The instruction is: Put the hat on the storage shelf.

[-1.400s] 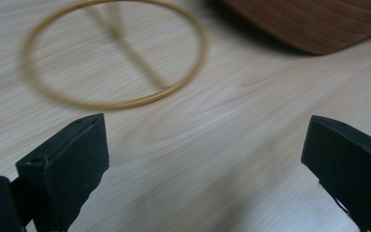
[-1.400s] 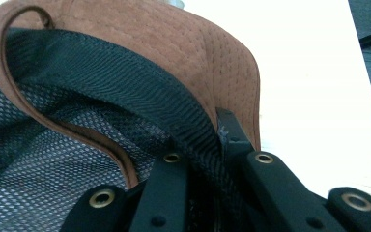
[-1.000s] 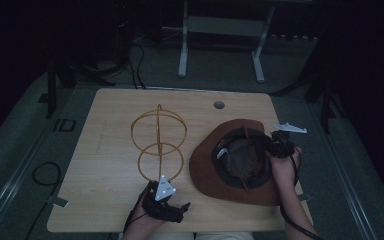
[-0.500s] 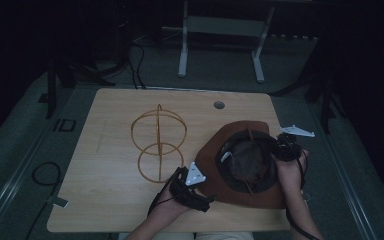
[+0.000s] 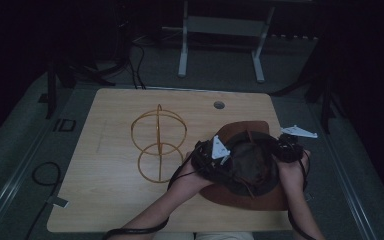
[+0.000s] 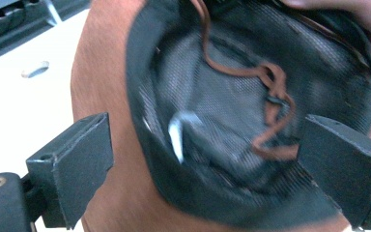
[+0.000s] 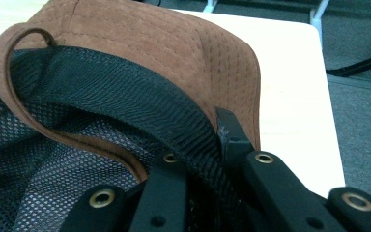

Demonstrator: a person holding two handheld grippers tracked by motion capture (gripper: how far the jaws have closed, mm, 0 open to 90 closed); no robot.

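Lying upturned, brown hat (image 5: 240, 197), mesh-lined

Brown suede hat (image 5: 252, 197) with black mesh lining (image 6: 232, 145), orange wire stand (image 5: 158, 142), pale wood table (image 5: 105, 200)

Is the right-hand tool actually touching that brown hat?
Touching. The right gripper view shows the right tool clamped shut on the hat at its black inner band.

A brown suede hat (image 5: 245, 165) lies upside down (black mesh lining showing) on the table's right half.
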